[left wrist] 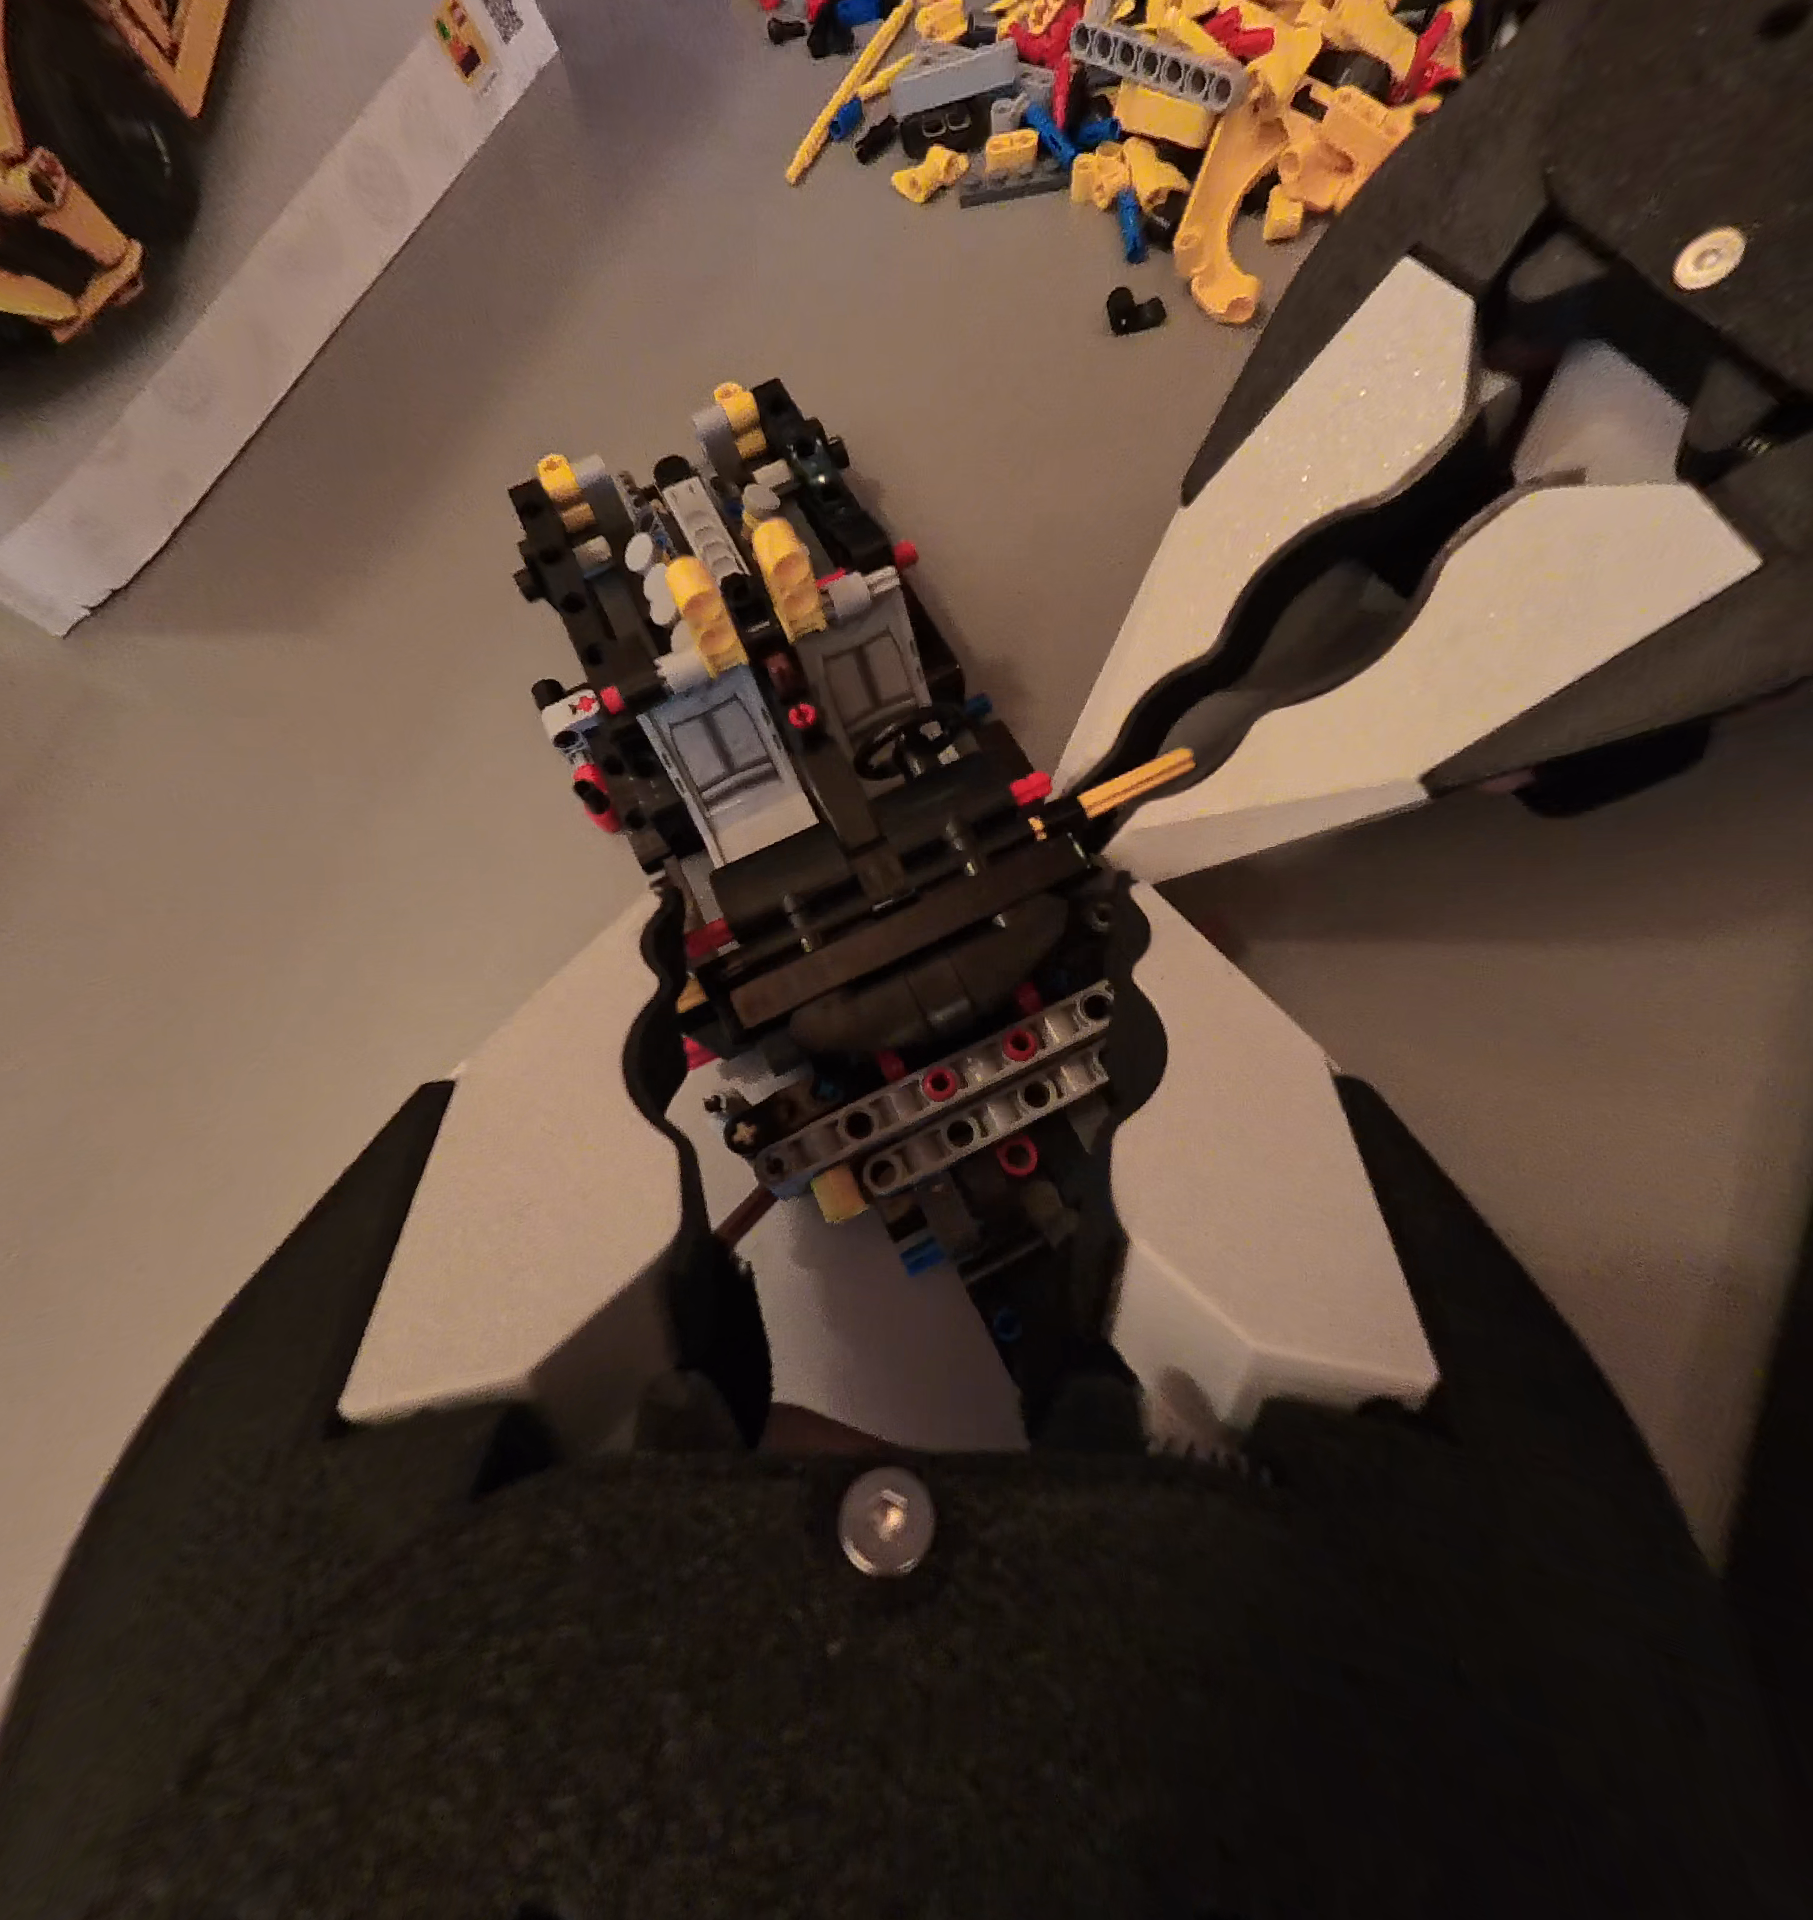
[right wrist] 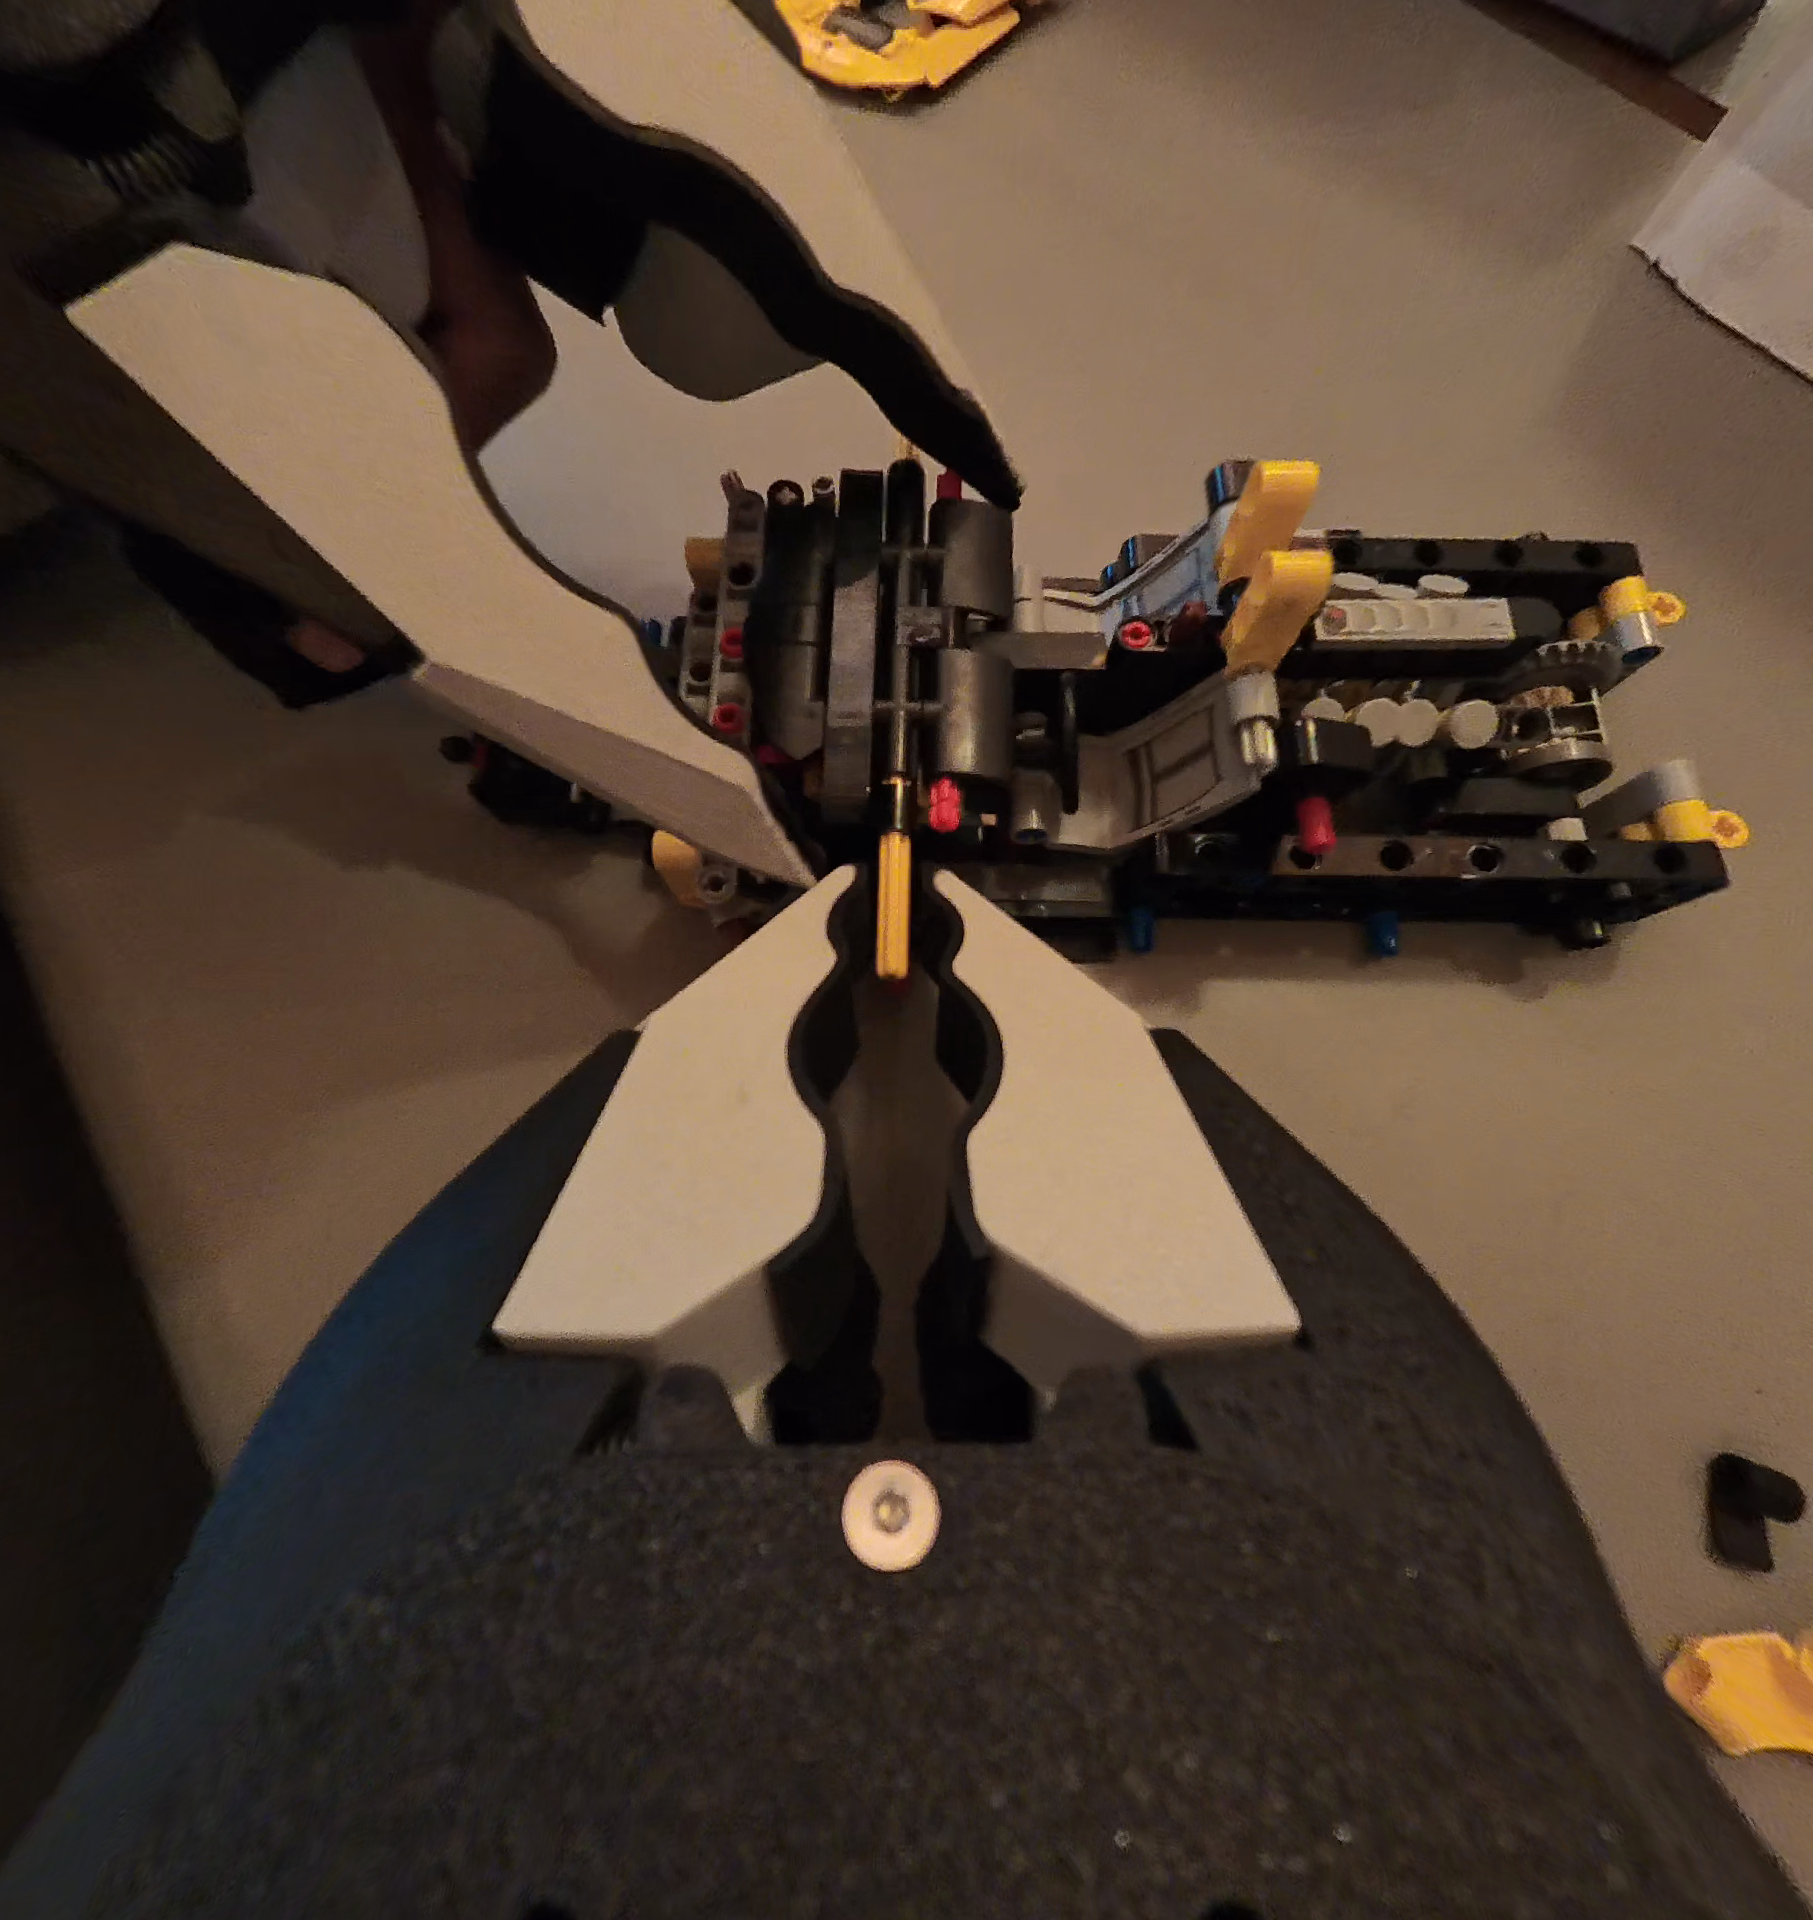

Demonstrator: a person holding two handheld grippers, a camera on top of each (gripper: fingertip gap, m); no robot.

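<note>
A partly built brick car chassis (left wrist: 736, 644), black with grey seats and yellow parts, lies on the grey table. My left gripper (left wrist: 897, 904) is shut on its near end, one finger on each side. In the right wrist view the chassis (right wrist: 1401, 727) lies sideways, with the left gripper (right wrist: 897, 681) clamped over its left end. My right gripper (right wrist: 891, 883) is shut on a thin yellow axle (right wrist: 893, 914) whose far end meets the side of the chassis. In the left wrist view the right gripper (left wrist: 1089, 816) comes in from the upper right with the axle (left wrist: 1141, 781) between its pads.
A pile of loose yellow, red, blue and grey pieces (left wrist: 1141, 114) lies at the far right. A printed sheet (left wrist: 258, 312) lies at the far left. A small black angled piece (right wrist: 1749, 1512) and a yellow curved piece (right wrist: 1775, 1704) lie near the right gripper. The tips of both grippers are at nearly the same place.
</note>
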